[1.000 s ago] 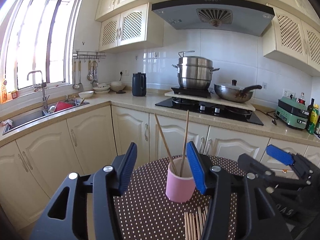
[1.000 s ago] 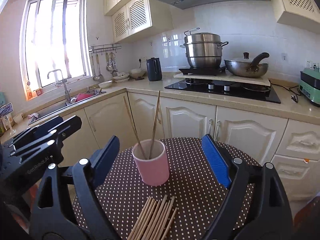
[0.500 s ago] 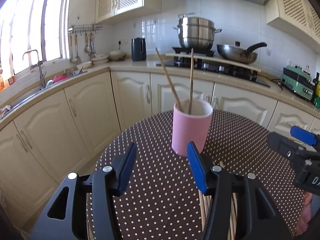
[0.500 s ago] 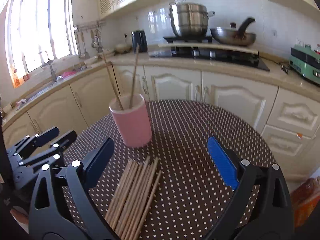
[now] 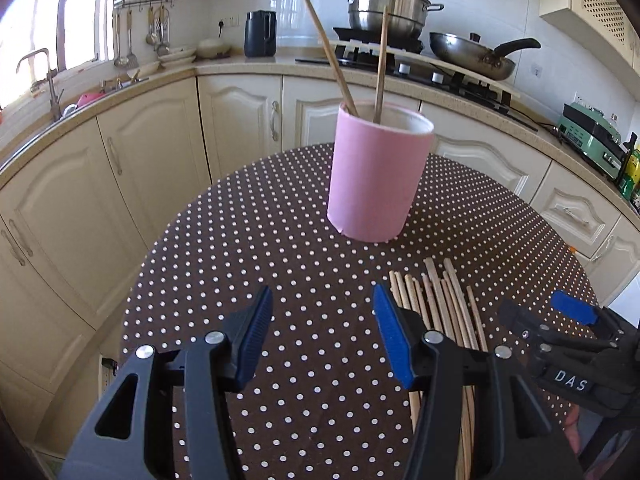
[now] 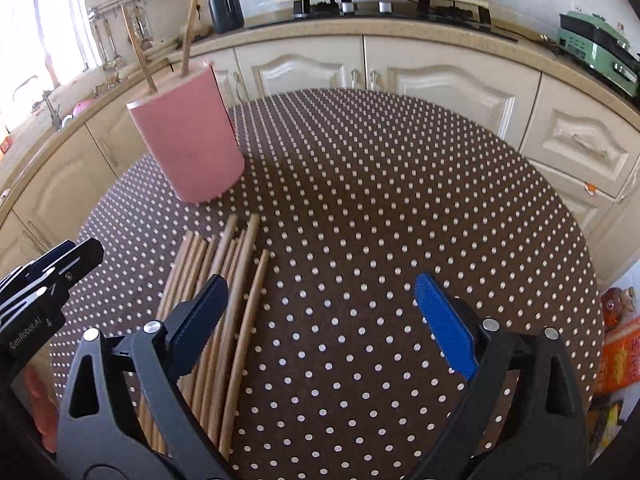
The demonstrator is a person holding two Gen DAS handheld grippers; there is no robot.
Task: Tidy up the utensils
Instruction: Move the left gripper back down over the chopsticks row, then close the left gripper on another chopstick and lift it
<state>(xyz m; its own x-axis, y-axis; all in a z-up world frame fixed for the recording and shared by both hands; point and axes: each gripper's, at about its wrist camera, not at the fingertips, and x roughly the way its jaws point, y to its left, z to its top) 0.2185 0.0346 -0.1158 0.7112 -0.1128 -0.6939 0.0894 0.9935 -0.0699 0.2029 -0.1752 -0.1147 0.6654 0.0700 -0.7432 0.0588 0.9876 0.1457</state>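
A: Left tongs are being held partly open above the dotted surface; nothing is being gripped between the blue pads.

B: And the right tongs?

A: They are being held wide open, the jaws having just been opening further, with nothing between them but bare dotted cloth.

B: Where is the bundle of loose chopsticks being seen?

A: It is lying flat on the surface, partly under the left finger of the right tongs and just to the right of the left tongs' right finger. No pad is touching it, as far as can be told.

B: And the pink cup?

A: It is standing upright ahead of the left tongs, slightly to their right, and ahead-left of the right tongs. Two chopsticks are leaning inside it. The near tips of the bundle are lying close to its base, not touching.

B: Is each pair of tongs being seen by the other camera?

A: Yes, at the frame edges.
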